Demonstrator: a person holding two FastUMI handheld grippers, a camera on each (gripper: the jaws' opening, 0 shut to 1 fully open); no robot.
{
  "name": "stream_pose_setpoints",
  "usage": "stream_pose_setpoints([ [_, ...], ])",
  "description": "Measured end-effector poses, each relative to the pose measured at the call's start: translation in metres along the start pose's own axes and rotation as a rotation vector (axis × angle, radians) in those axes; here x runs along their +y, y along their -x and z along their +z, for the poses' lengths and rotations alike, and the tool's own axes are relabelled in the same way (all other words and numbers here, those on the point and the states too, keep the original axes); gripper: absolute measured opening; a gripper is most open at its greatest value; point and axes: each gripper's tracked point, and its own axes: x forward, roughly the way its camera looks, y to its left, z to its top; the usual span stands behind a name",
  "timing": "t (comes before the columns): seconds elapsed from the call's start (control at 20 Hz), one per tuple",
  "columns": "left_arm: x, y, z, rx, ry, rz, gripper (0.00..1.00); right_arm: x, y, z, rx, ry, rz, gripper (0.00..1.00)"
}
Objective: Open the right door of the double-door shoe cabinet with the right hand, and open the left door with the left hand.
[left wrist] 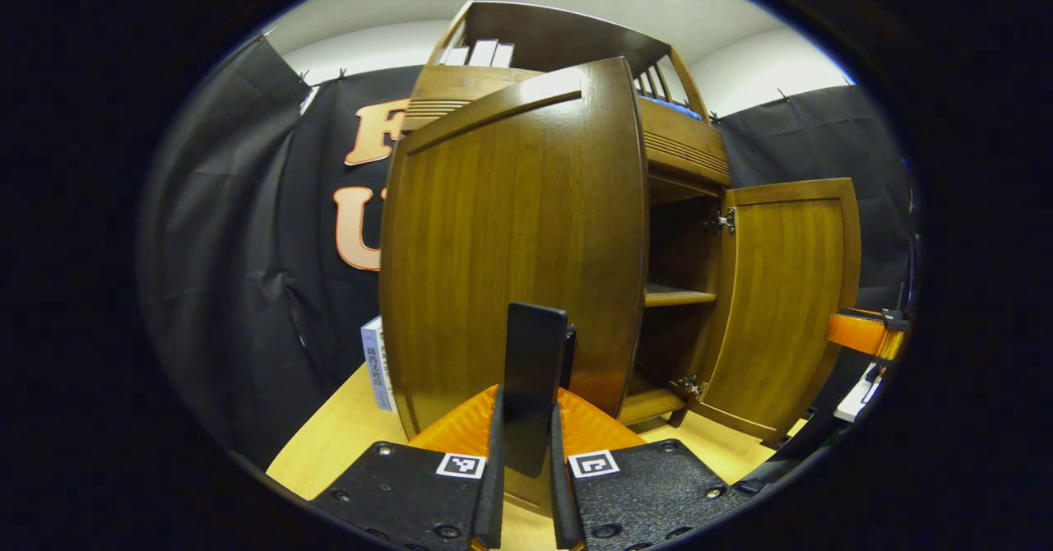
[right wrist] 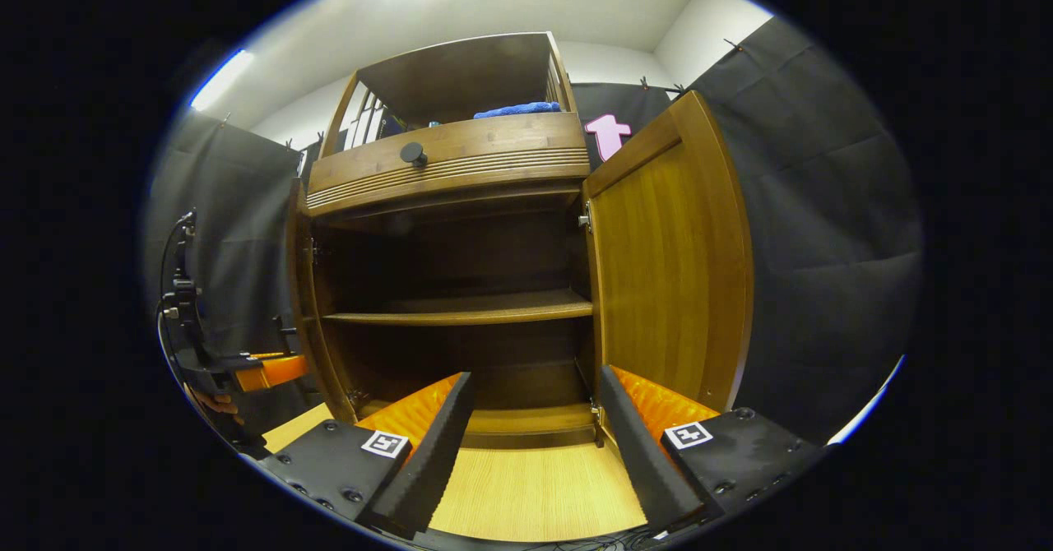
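The brown wooden shoe cabinet point(left wrist: 683, 148) stands on a light table. Its left door point(left wrist: 510, 247) is swung partway out towards me. My left gripper point(left wrist: 527, 407) is shut on that door's dark upright handle point(left wrist: 535, 354). The right door point(left wrist: 790, 304) hangs wide open, also seen as the right door point(right wrist: 666, 271) in the right gripper view. My right gripper point(right wrist: 535, 452) is open and holds nothing, just in front of the cabinet's open bottom and beside the right door's lower edge. The left gripper point(right wrist: 263, 370) shows far off at the left door's thin edge point(right wrist: 298, 288).
Inside the cabinet are a middle shelf point(right wrist: 461, 312) and a dark bottom bay. Above sits a drawer with a round knob point(right wrist: 413, 153), and a blue cloth point(right wrist: 518, 109) lies on top. A book point(left wrist: 378, 366) stands left of the cabinet on the table point(left wrist: 329, 444).
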Motion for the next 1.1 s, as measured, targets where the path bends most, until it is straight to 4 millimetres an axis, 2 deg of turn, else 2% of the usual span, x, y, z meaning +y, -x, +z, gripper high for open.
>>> stream_pose_setpoints([
  [0.15,0.017,0.017,0.003,-0.031,-0.027,0.041,0.23,0.005,-0.004,0.001,-0.003,0.004,0.006,0.98],
  [0.2,0.020,0.019,0.003,-0.035,-0.027,0.043,0.20,0.006,-0.006,0.002,-0.004,0.006,0.009,0.98],
  [0.25,0.024,0.022,0.003,-0.039,-0.023,0.041,0.22,0.007,-0.007,0.002,-0.003,0.008,0.014,0.98],
  [0.3,0.028,0.025,0.004,-0.044,-0.016,0.038,0.20,0.007,-0.014,0.009,-0.002,0.010,0.017,0.98],
  [0.45,0.039,0.032,0.005,-0.055,-0.005,0.031,0.19,0.012,-0.018,0.007,0.004,0.016,0.029,0.98],
  [0.55,0.051,0.039,0.005,-0.060,-0.013,0.050,0.20,0.016,-0.021,0.007,0.006,0.021,0.039,0.98],
  [0.65,0.067,0.047,0.006,-0.075,-0.011,0.078,0.17,0.021,-0.025,0.008,0.005,0.022,0.051,0.98],
  [0.75,0.082,0.051,0.008,-0.090,0.010,0.091,0.14,0.027,-0.031,0.007,0.010,0.018,0.065,0.98],
  [0.95,0.094,0.056,0.005,-0.097,-0.012,0.052,0.17,0.037,-0.036,0.005,0.021,0.026,0.095,0.98],
  [1.05,0.104,0.057,0.005,-0.089,-0.037,0.043,0.11,0.040,-0.036,0.006,0.022,0.029,0.104,0.98],
  [1.1,0.108,0.056,0.006,-0.088,-0.046,0.037,0.14,0.043,-0.037,0.005,0.023,0.029,0.110,0.98],
])
